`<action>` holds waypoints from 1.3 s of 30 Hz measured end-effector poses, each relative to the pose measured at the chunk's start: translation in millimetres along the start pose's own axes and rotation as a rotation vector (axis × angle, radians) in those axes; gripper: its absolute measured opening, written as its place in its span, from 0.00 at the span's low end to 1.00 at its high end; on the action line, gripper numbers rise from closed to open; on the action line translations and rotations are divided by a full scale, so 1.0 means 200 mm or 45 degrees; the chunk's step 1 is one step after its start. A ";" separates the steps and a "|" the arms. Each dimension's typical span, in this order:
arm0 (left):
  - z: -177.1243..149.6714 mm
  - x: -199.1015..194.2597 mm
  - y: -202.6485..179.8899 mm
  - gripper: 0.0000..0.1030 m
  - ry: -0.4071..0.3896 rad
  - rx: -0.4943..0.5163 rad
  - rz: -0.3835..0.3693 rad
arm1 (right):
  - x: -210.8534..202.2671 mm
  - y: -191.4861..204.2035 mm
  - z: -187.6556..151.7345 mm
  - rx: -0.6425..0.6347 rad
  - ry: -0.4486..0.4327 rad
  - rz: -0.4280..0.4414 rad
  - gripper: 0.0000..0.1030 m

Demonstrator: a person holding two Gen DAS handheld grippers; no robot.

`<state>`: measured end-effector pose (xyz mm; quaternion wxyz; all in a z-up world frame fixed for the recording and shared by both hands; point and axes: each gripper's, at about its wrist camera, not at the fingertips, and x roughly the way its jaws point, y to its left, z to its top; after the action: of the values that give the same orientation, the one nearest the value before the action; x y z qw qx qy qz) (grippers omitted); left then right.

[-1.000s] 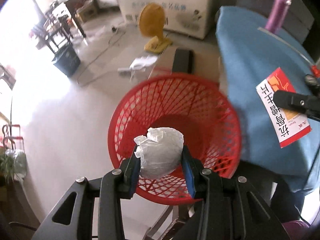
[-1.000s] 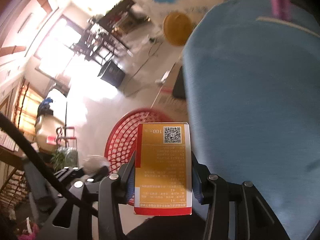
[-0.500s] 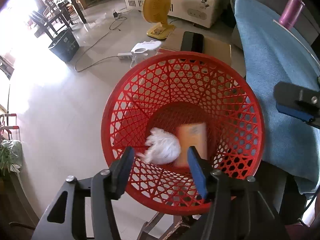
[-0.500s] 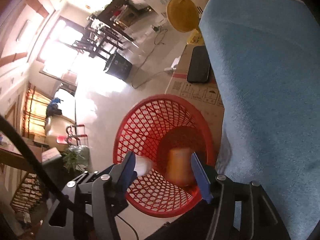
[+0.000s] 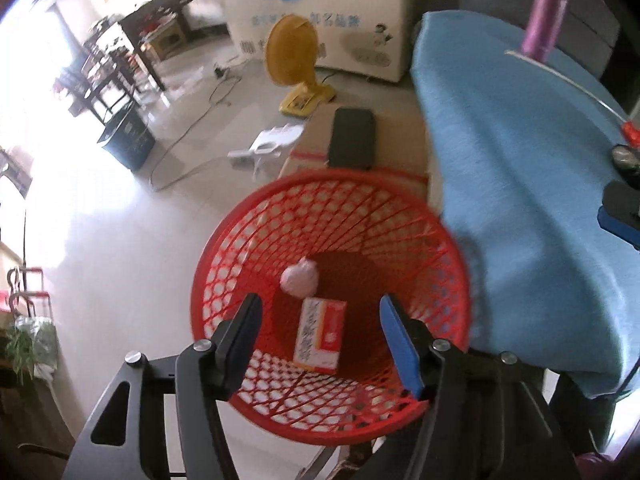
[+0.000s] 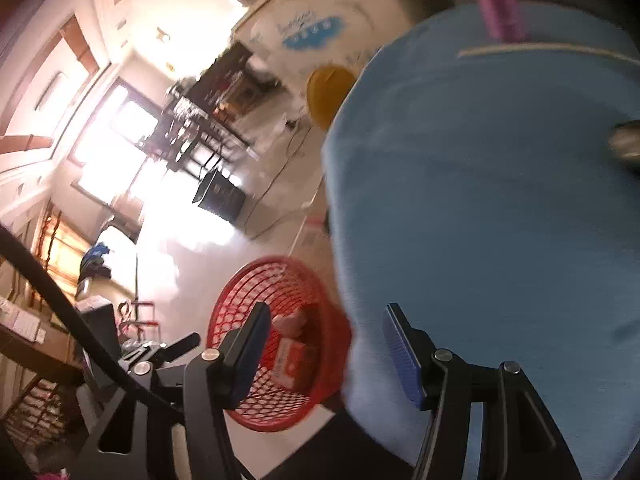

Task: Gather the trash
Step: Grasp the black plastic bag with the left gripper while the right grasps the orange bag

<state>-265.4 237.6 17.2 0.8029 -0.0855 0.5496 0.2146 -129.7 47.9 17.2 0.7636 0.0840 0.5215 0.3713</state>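
Two pieces of trash: a crumpled white wad (image 5: 300, 283) and an orange-and-white carton (image 5: 320, 336), both lying on the bottom of the red basket (image 5: 224, 264); the wad sits just beyond the carton's far end.
Carton: flat on its broad face, printed side up.
Red basket: open lattice sides, standing on the floor against the hanging edge of the blue cloth (image 5: 520, 184).
Left gripper (image 5: 322, 338): above the basket's near rim, jaws spread wide, nothing between them.
Right gripper (image 6: 326, 346): jaws spread wide and empty, over the edge of the blue cloth, with the basket below and to its left.
Blue cloth: carries a purple bottle (image 5: 546, 12) at its far end.
Floor beyond the basket: a cardboard box (image 5: 396, 148) with a black phone (image 5: 352, 138) on top, then a yellow fan (image 5: 294, 64).
Right wrist view: blurred.
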 end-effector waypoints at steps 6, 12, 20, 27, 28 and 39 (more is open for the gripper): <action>0.10 -0.12 -0.23 0.63 -0.092 0.124 -0.056 | -0.32 -0.24 -0.06 0.101 -0.158 -0.091 0.60; 0.18 -0.21 -0.55 0.63 -0.143 0.300 -0.125 | -0.63 -0.58 -0.22 0.322 -0.301 -0.190 0.60; 0.28 -0.34 -1.01 0.64 -0.213 0.525 -0.283 | -1.02 -1.09 -0.33 0.674 -0.498 -0.309 0.60; 0.44 -0.34 -1.29 0.65 -0.274 0.627 -0.351 | -1.20 -1.36 -0.24 0.807 -0.603 -0.399 0.60; 0.47 -0.32 -1.32 0.65 -0.272 0.637 -0.360 | -1.22 -1.39 -0.23 0.822 -0.612 -0.383 0.60; 0.67 -0.08 -1.64 0.65 -0.141 0.714 -0.511 | -0.96 -1.47 -0.10 0.904 -0.523 -0.255 0.45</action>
<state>-12.7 -8.2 51.1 0.8499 0.0437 0.5150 -0.1024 -40.5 -292.1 -2.9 0.8077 0.3630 0.4595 0.0681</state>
